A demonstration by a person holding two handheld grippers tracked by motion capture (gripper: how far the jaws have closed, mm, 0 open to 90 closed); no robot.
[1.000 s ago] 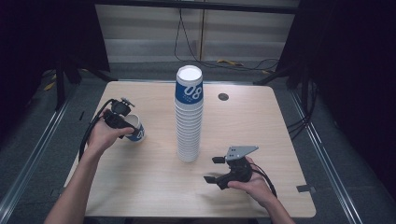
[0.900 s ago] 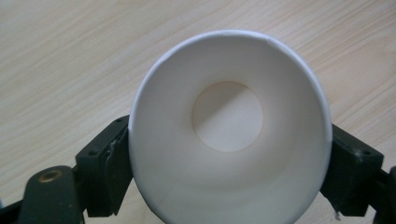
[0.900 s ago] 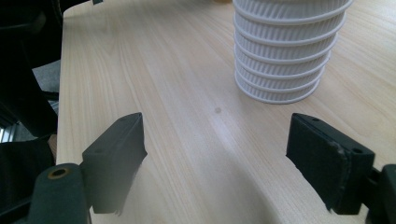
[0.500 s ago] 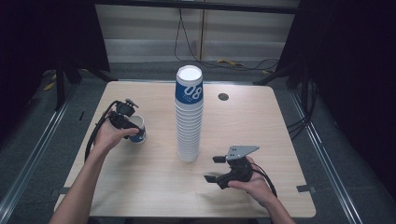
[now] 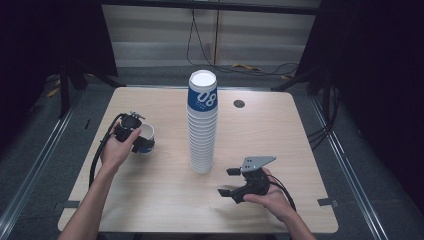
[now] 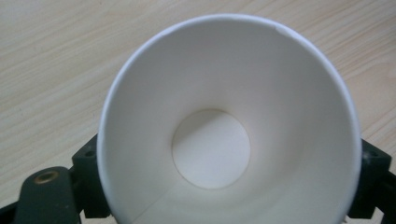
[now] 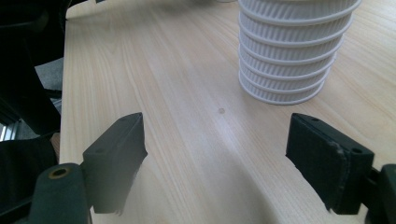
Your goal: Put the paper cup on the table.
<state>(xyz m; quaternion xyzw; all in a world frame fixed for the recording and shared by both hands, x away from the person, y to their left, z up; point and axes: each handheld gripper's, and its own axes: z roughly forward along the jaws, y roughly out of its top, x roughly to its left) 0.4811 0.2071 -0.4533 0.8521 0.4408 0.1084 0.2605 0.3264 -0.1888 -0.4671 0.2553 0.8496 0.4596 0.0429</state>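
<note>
White paper cup (image 6: pixel 229 126), pinched by the left gripper (image 5: pixel 131 131), hides its jaws' tips; the right gripper (image 5: pixel 231 182) stands spread, empty.

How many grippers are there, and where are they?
2. The left gripper is at the table's left, shut on a single paper cup. The right gripper is near the front right, jaws open, beside the cup stack.

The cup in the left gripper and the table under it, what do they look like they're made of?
The cup looks like paper: matte white inside, with a glued side seam, a rolled rim and a separate round bottom disc. Its outer wall is printed blue. The table appears to be pale wood or a wood-look laminate, smooth and low-sheen with straight grain lines; which of the two can't be told.
</note>
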